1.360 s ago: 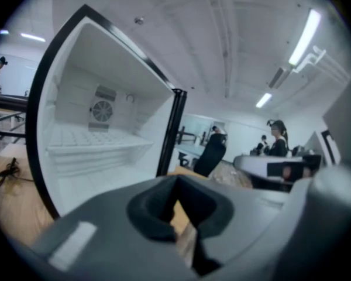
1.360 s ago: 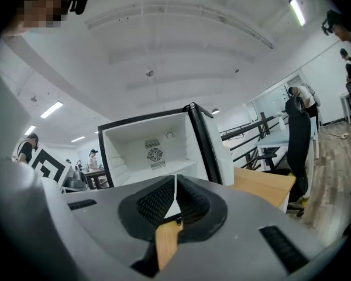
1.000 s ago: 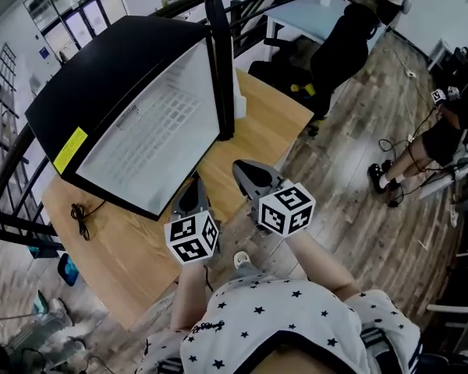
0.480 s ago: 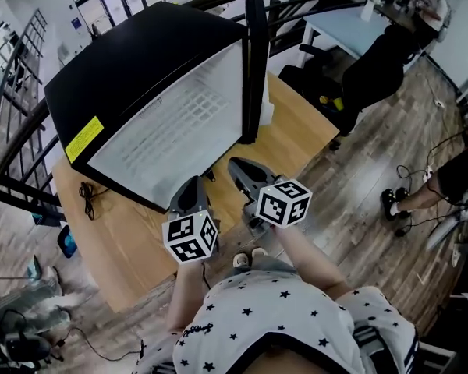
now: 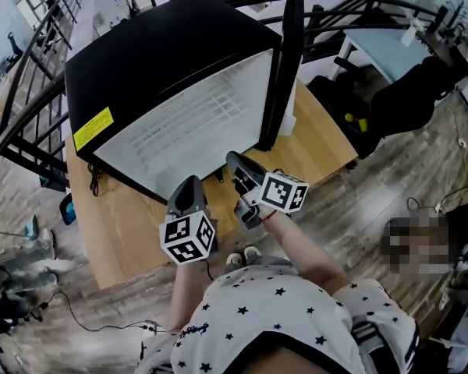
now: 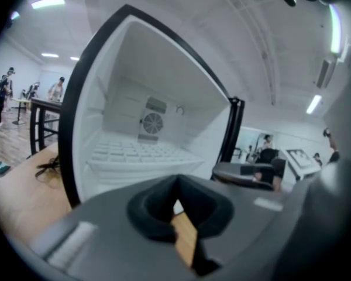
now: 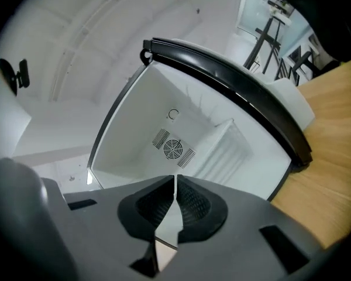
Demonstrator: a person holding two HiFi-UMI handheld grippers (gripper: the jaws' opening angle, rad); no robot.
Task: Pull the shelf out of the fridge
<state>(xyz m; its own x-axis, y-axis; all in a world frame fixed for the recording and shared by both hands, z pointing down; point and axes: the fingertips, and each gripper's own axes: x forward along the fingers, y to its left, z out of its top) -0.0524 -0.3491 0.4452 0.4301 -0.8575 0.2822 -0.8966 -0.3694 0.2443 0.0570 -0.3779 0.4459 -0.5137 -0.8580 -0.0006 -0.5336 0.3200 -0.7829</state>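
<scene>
Head view puts the fridge [image 5: 164, 53] in the upper middle of the frame, a black box standing on a wooden table [image 5: 132, 224], its door [image 5: 285, 61] swung open at the right edge of the cabinet. I see a plain white interior, and the shelf [image 5: 191, 119] sits inside it: a white slatted rack running across the full width of the cavity, lying flat, fully in.

From the left gripper view the shelf [image 6: 134, 154] shows as rows of pale bars with a thicker front lip, below a round fan grille [image 6: 152, 122] on the back wall. The right gripper view shows the same fan [image 7: 173, 149], with the shelf [image 7: 222, 151] to its right.

The only label I can find is a yellow sticker [image 5: 92, 128] on the black side at the left; its print is too small to read. Each gripper's cube carries black-and-white square markers.

My left gripper [image 5: 189, 187] hovers low in the frame, in front of the opening and apart from it, its jaws [image 6: 175, 183] pressed together on nothing. My right gripper [image 5: 238, 166], just beside it, is likewise clenched and empty [image 7: 175, 180], only a hairline slit between the pads.
</scene>
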